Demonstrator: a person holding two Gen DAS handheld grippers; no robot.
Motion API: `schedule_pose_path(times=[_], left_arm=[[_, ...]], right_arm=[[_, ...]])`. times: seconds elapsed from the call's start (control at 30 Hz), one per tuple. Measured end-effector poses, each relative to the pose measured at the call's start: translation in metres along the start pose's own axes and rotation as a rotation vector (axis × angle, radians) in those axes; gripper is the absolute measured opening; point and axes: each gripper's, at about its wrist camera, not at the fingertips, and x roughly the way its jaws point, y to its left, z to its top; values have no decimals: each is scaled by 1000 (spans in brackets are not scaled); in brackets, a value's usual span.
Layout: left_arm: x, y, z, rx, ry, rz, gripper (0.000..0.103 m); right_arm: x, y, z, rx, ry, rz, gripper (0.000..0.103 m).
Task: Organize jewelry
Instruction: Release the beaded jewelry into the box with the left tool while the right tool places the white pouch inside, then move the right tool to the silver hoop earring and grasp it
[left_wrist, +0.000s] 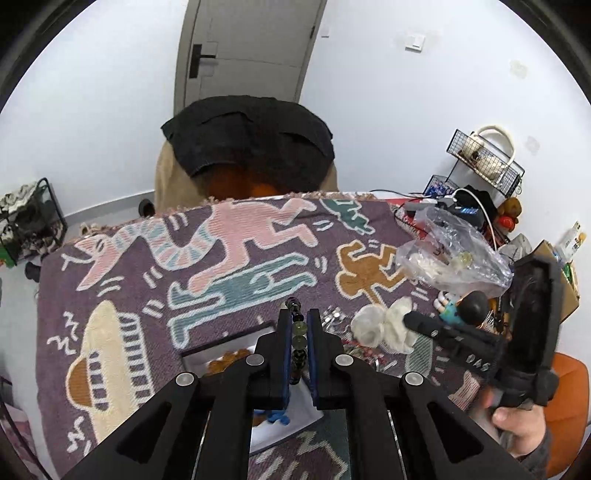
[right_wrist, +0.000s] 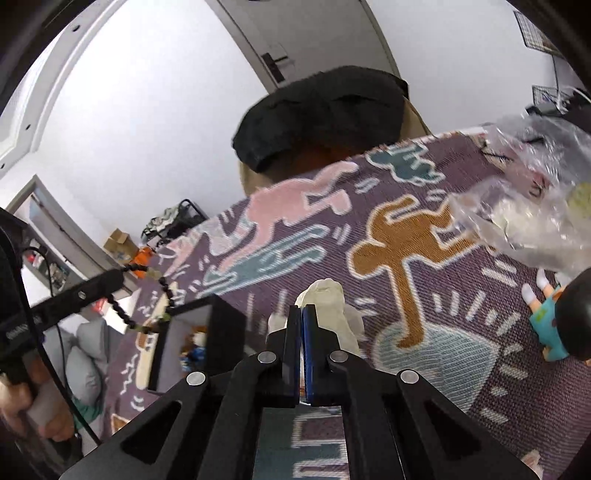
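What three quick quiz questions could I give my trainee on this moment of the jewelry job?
1. True or false: the left gripper is shut on the beaded bracelet.
2. What lies directly below the left gripper: A) the clear plastic bag, B) the open box, C) the doll?
3. Fill in: the right gripper is closed on white ____.

Key: 1 true; 2 B; 3 tissue, which it appears to pinch between closed jaws above the patterned blanket.
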Motion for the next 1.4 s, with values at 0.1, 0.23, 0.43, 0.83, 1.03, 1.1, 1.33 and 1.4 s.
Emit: schedule_pose_path(times=[0.1, 0.23, 0.43, 0.83, 1.03, 1.1, 1.33, 1.4], left_arm=[[1, 7, -6, -15, 18, 3, 8], [-2, 20, -13, -45, 29, -8, 9], [-21, 35, -23, -67, -32, -17, 80], [-54, 91, -40, -179, -121, 48, 80], [-58, 111, -49, -217, -133, 62, 80], [-58, 116, -53, -231, -125, 65, 80], [-64, 110, -56, -217, -137, 47, 91], [-68, 103, -55, -203, -146, 40, 92]], right_arm=[[-7, 14, 2, -18, -15, 17, 3], [-17, 34, 5, -53, -38, 43, 3], [-31, 67, 11, -108, -59, 98, 3], [-9, 130, 0, -210, 7, 196, 3], [22, 143, -13, -235, 74, 140, 3], [28, 141, -15, -237, 90, 98, 3], [21, 124, -19, -184, 62, 87, 66], [13, 118, -21, -174, 51, 88, 66]])
